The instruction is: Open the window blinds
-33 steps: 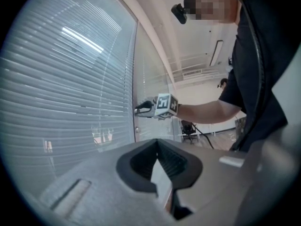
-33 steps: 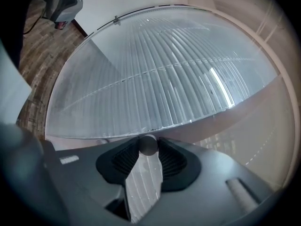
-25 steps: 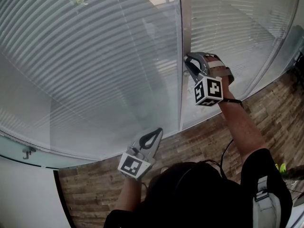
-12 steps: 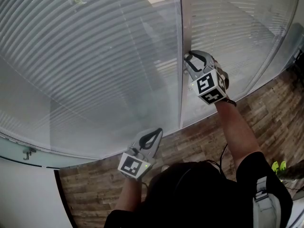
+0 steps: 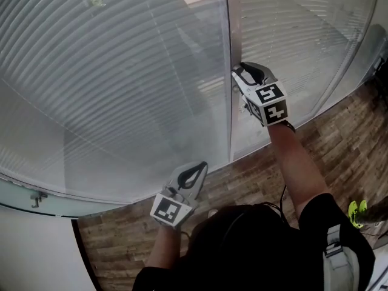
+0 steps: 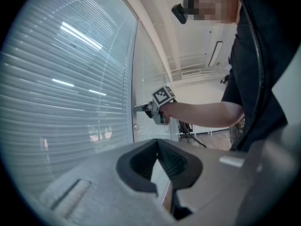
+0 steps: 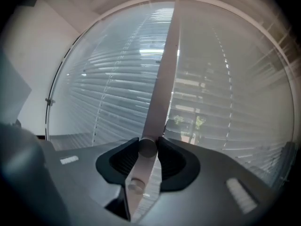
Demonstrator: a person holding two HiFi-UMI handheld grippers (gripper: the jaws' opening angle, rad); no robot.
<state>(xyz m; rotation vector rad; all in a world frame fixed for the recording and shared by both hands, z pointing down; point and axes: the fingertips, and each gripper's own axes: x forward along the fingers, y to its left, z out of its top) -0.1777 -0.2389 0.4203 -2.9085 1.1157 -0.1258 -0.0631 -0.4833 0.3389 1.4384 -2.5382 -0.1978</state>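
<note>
Two blinds [image 5: 121, 90] covered the window, split by an upright post [image 5: 232, 35]. Knob [image 7: 146, 147] on that post sat pinched between the right gripper's [image 5: 240, 77] jaws (second knob [image 7: 136, 186] near it on the post, free). Left gripper [image 5: 200, 170] hung lower, well apart from the post, jaws pressed together, empty, above the wood floor [image 5: 254, 174].

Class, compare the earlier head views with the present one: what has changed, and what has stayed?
The right claw, shut on the small knob on the window post, has rolled about its own axis, turning its marker cube. The left claw, shut and empty, stayed put; the blinds look unchanged.
</note>
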